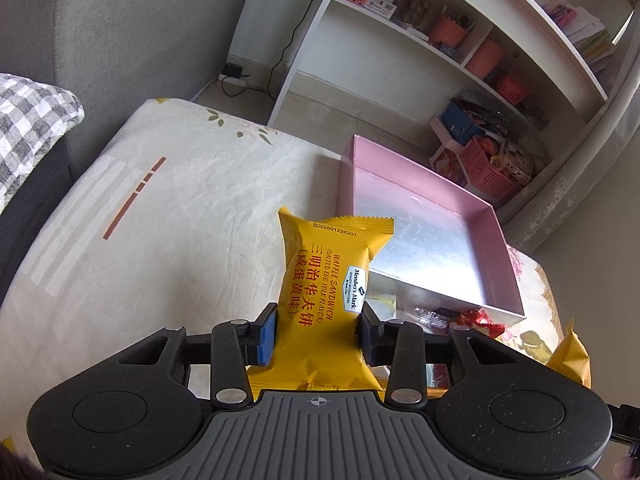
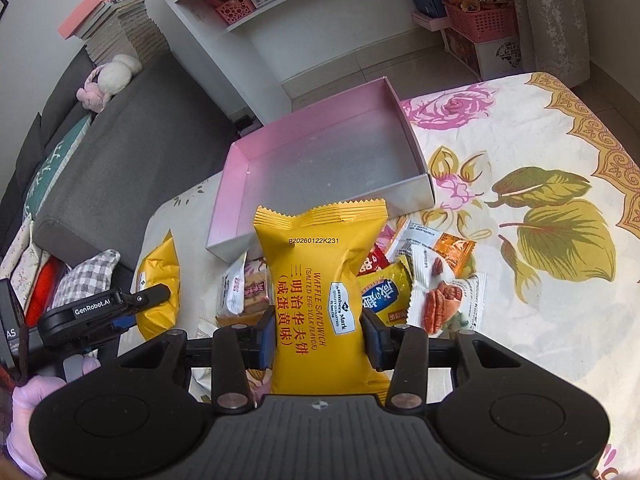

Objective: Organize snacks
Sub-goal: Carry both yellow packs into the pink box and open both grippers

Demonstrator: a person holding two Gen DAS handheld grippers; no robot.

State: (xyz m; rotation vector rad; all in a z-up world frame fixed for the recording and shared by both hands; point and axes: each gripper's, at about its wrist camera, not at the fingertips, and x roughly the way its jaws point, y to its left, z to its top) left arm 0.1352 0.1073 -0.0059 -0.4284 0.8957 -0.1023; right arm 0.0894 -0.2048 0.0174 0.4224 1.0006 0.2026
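My left gripper [image 1: 318, 334] is shut on a yellow waffle sandwich packet [image 1: 328, 280], held above the cloth-covered table just left of the pink box [image 1: 436, 240], whose silver inside is empty. My right gripper [image 2: 320, 340] is shut on a second yellow waffle sandwich packet [image 2: 320, 280], held above the snack pile in front of the pink box [image 2: 320, 160]. The left gripper [image 2: 132, 308] with its yellow packet [image 2: 160, 292] shows at the left of the right wrist view.
Loose snacks lie on the floral cloth [image 2: 540, 184]: a pecan packet [image 2: 444, 304], a yellow-blue packet [image 2: 384, 292], an orange sachet [image 2: 454, 250] and a white wrapper [image 2: 234, 288]. A grey sofa [image 2: 132, 168] stands left; white shelves [image 1: 460, 40] with baskets stand behind.
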